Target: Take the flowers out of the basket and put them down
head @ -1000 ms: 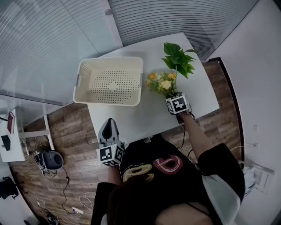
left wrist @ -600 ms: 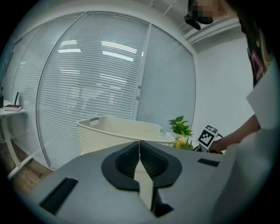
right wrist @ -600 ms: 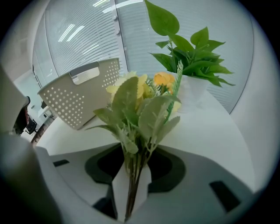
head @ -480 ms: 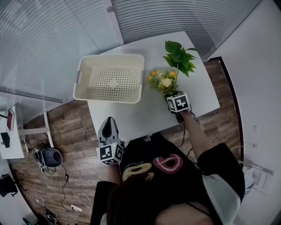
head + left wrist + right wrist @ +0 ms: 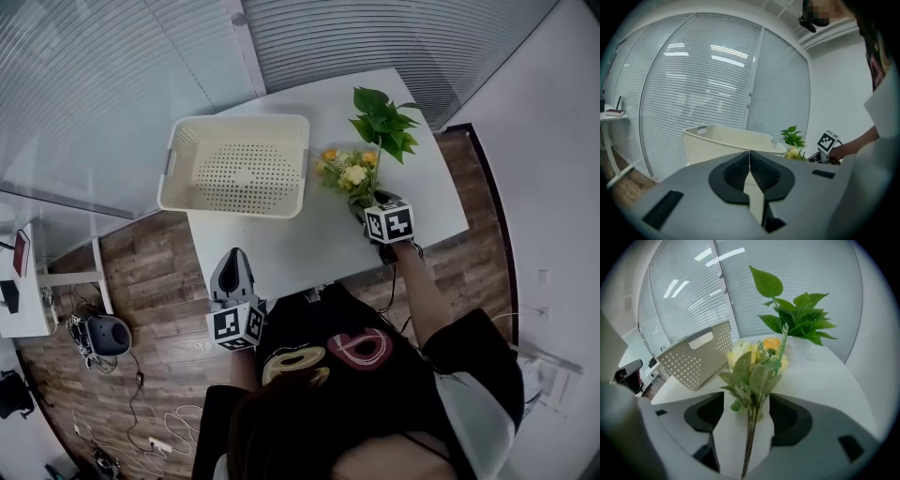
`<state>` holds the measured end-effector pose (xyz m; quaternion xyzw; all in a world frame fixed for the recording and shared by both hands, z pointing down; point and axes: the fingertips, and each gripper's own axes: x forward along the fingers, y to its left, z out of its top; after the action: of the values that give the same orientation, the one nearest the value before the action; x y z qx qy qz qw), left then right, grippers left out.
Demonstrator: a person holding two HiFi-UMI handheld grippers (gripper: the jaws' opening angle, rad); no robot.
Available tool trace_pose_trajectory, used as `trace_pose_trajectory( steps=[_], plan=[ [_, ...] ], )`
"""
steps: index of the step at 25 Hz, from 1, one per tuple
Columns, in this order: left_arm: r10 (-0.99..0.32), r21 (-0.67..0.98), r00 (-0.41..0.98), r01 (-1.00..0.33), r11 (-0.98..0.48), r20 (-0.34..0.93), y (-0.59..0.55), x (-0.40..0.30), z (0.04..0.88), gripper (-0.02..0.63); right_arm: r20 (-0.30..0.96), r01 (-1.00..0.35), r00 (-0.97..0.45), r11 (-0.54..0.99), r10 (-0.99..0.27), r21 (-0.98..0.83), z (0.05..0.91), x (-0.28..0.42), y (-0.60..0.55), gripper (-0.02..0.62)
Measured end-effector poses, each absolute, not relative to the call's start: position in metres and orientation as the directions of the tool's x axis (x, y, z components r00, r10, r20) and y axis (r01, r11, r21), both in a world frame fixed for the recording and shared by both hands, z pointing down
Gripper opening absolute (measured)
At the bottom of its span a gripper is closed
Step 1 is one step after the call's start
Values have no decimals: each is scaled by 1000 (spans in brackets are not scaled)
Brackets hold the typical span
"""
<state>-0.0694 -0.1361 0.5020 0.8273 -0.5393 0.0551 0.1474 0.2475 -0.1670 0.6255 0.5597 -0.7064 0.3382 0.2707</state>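
A bouquet of yellow flowers (image 5: pixel 345 174) with green leaves lies on the white table (image 5: pixel 281 246), right of the cream perforated basket (image 5: pixel 239 123). My right gripper (image 5: pixel 368 202) sits at the stem end. In the right gripper view the thin stems (image 5: pixel 751 427) run between the two pads without touching them. These jaws have just been opening, and my right gripper (image 5: pixel 747 416) is now open. My left gripper (image 5: pixel 234 260) hangs at the table's front edge. In the left gripper view it (image 5: pixel 749 165) is shut and empty, facing the basket (image 5: pixel 726 138).
A leafy green potted plant (image 5: pixel 382 122) stands just behind the bouquet near the table's far right edge. The basket (image 5: pixel 696 359) holds nothing. Wood floor surrounds the table, with cables and a small desk (image 5: pixel 23 309) to the left. Window blinds run behind the table.
The right gripper has let go of the stems and drawn back a little towards me. The bouquet stays on the table. The left gripper has not moved.
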Motion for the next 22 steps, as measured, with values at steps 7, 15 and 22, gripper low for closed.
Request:
trace_pose_trajectory(
  steps=[7,15,22],
  plan=[
    [-875,191,419,-905,-380,243,-134,-70,503,18,711,-971,-236,129,-662,-203,588,252,-159,301],
    [-864,202,455,-887,-416,215,-135,-65,496,18,597,-967,-223,99,-770,-234,532,258,-157,308],
    [-852,205,498,-861,-465,162,-137,-54,478,18,510,-973,-221,149,-832,-179,484,247,-151,307]
  ],
)
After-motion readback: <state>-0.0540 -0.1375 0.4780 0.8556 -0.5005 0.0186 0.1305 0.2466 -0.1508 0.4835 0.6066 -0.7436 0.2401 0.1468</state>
